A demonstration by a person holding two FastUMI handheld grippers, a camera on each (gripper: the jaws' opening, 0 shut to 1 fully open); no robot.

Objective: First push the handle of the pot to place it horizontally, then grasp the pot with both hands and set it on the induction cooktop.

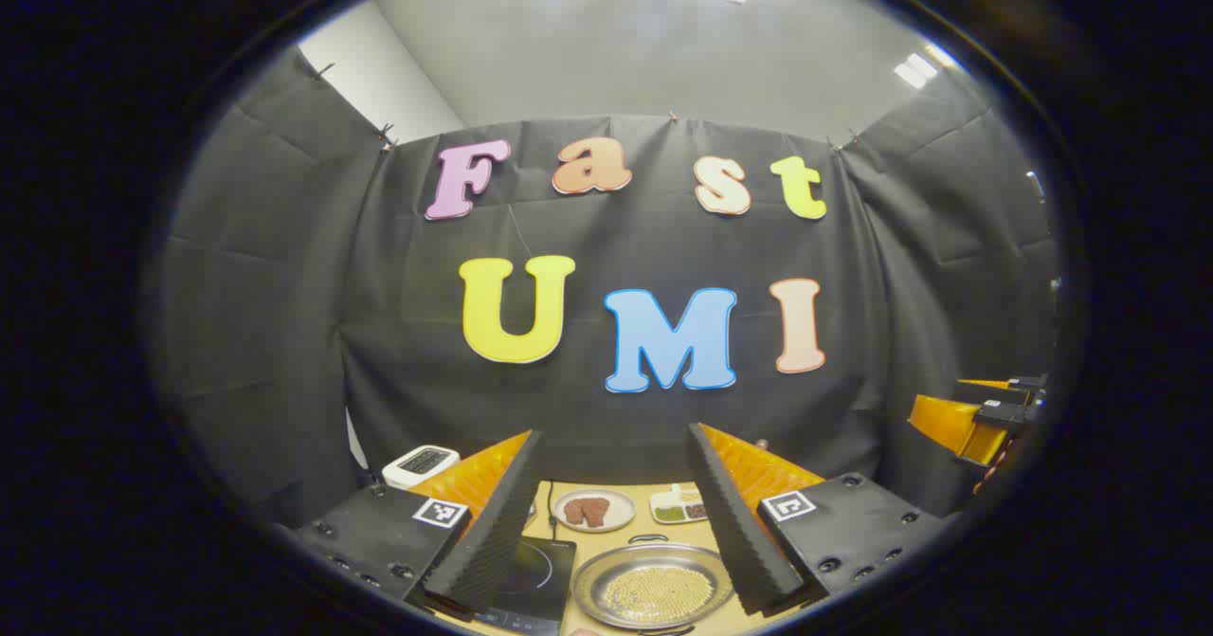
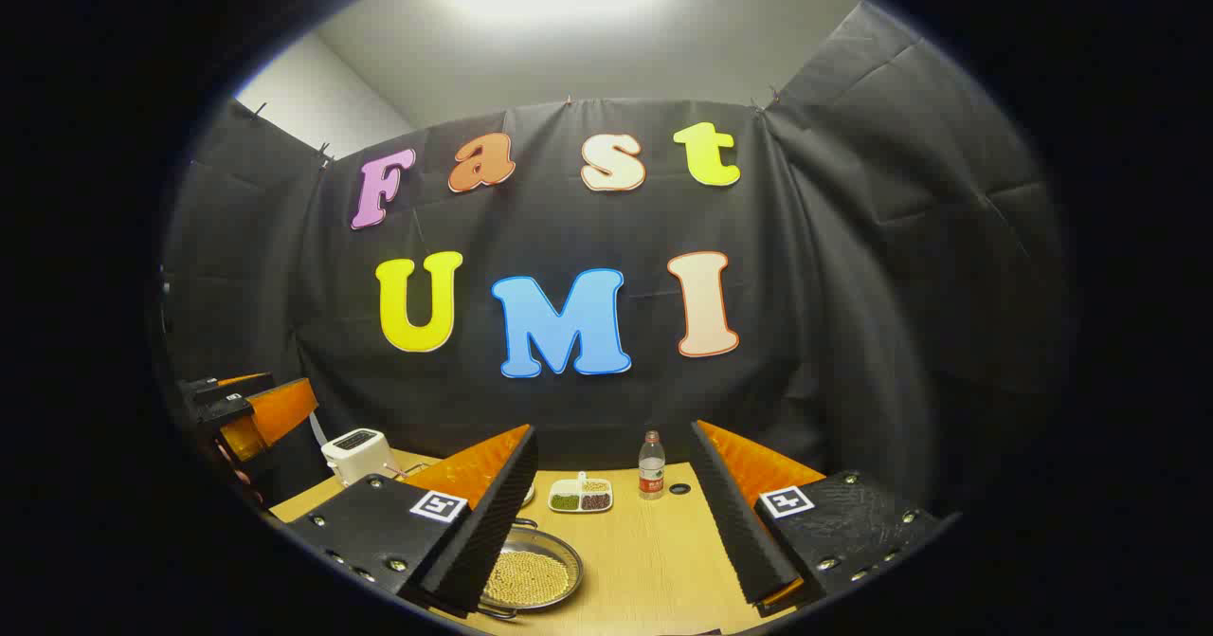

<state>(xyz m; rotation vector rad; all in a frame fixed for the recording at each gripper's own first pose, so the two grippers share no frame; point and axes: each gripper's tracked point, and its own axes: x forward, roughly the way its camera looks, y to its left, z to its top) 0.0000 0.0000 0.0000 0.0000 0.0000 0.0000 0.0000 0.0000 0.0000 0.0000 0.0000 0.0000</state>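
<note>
The left gripper (image 1: 614, 513) hangs above the wooden table (image 1: 625, 539) with its fingers spread wide and nothing between them. Below the gap, the pot (image 1: 654, 587), a shallow metal pan full of small pale beans, sits on the table just beside the black induction cooktop (image 1: 531, 574), which lies to the pot's left in the left gripper view. Farther back are a plate of brown meat (image 1: 594, 510) and a divided dish (image 1: 678, 505) of beans.

The right gripper (image 2: 614, 513) is also spread open and empty, held over the table. In the right gripper view, the pot shows at lower left, partly behind the finger. Beyond stand a water bottle (image 2: 651, 465), its label too small to read, and a white toaster (image 2: 357, 453).
</note>
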